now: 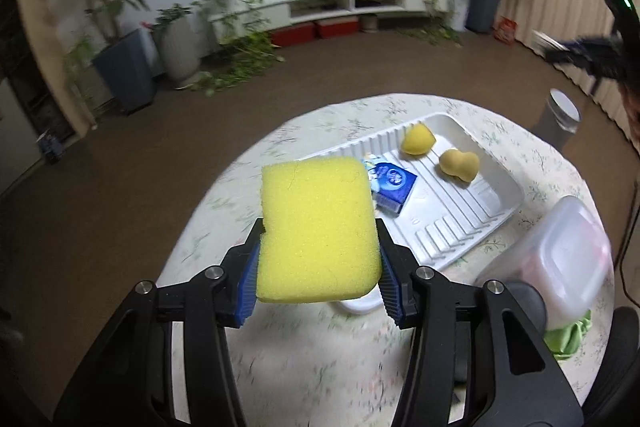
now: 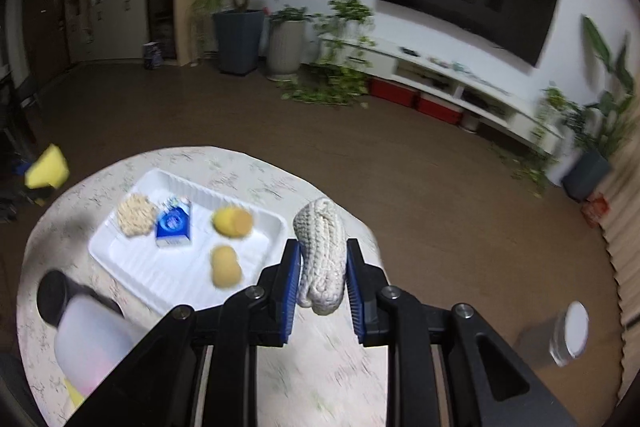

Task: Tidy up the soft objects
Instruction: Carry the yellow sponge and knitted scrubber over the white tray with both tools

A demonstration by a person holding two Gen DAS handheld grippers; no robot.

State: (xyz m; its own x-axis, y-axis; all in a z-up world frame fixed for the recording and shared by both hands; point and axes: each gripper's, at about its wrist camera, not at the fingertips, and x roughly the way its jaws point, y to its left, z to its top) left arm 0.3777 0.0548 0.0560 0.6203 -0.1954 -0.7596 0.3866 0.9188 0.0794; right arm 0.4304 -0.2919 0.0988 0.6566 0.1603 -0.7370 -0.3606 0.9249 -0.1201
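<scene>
My left gripper [image 1: 318, 263] is shut on a yellow rectangular sponge [image 1: 316, 227] and holds it above the round table, left of the white tray [image 1: 460, 227]. My right gripper [image 2: 322, 275] is shut on a white knitted bundle [image 2: 322, 251] held above the table's right edge, beside the tray [image 2: 132, 267]. The tray holds two yellow makeup sponges [image 1: 458, 165], [image 1: 417, 139], a blue tissue packet [image 1: 390, 187] and a beige fibrous pad [image 2: 135, 214]. The yellow sponge shows at the far left of the right wrist view [image 2: 46, 167].
A translucent plastic container [image 1: 560, 259] lies on its side near the tray, with green cloth [image 1: 568, 337] under it. A metal can [image 2: 568, 333] stands on the floor right of the table. The table has a floral cloth [image 1: 320, 123].
</scene>
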